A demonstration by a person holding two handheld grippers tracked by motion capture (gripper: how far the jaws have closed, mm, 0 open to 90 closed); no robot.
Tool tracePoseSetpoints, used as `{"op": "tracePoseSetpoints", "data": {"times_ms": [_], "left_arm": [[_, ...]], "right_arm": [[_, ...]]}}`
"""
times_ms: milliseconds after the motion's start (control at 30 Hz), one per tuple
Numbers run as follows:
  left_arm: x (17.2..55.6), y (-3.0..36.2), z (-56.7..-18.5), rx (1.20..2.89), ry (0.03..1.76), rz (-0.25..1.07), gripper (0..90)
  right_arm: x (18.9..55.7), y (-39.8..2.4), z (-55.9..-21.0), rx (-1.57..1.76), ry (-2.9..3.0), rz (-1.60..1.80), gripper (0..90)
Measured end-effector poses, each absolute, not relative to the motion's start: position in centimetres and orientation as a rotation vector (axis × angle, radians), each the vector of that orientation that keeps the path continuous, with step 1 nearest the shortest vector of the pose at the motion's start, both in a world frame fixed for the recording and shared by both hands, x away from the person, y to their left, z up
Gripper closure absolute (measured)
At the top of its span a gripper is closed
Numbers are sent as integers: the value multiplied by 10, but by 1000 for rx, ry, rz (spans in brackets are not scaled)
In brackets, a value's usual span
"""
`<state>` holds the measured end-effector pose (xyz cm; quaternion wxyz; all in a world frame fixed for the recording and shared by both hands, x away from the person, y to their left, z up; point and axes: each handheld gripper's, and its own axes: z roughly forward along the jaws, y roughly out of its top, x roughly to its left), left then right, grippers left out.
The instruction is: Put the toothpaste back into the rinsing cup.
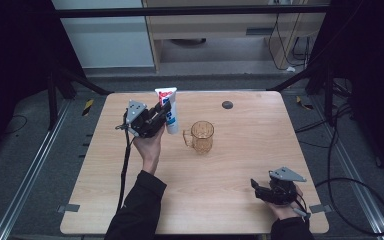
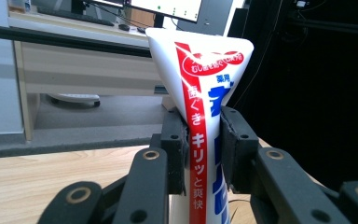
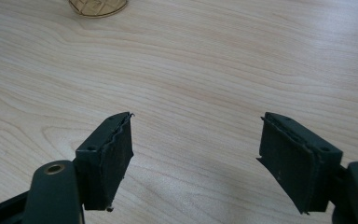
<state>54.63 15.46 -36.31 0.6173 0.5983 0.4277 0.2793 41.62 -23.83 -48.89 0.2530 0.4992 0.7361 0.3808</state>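
A white toothpaste tube (image 1: 170, 111) with red and blue print stands upright at the table's back left, crimped end up. My left gripper (image 1: 161, 114) is shut on its middle; in the left gripper view both jaws press the tube (image 2: 204, 116) from either side. An amber plastic mug (image 1: 201, 136) with its handle to the left stands just right of the tube. My right gripper (image 1: 256, 186) rests near the front right edge, open, with nothing between its jaws. The mug's base (image 3: 98, 6) shows at the top of the right gripper view, above that gripper (image 3: 196, 163).
The wooden table (image 1: 240, 160) has a small dark round mark (image 1: 227, 104) near its back edge. Black cables trail on the floor at the right (image 1: 352, 185). A desk with monitors (image 2: 168, 7) stands beyond the table.
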Motion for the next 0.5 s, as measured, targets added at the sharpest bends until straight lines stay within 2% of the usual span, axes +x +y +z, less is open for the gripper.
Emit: {"op": "tracePoseSetpoints", "data": {"times_ms": [500], "left_arm": [[561, 124, -354, 1376, 945, 631, 721]], "right_arm": [[417, -238, -489, 1360, 2007, 1042, 254]]}}
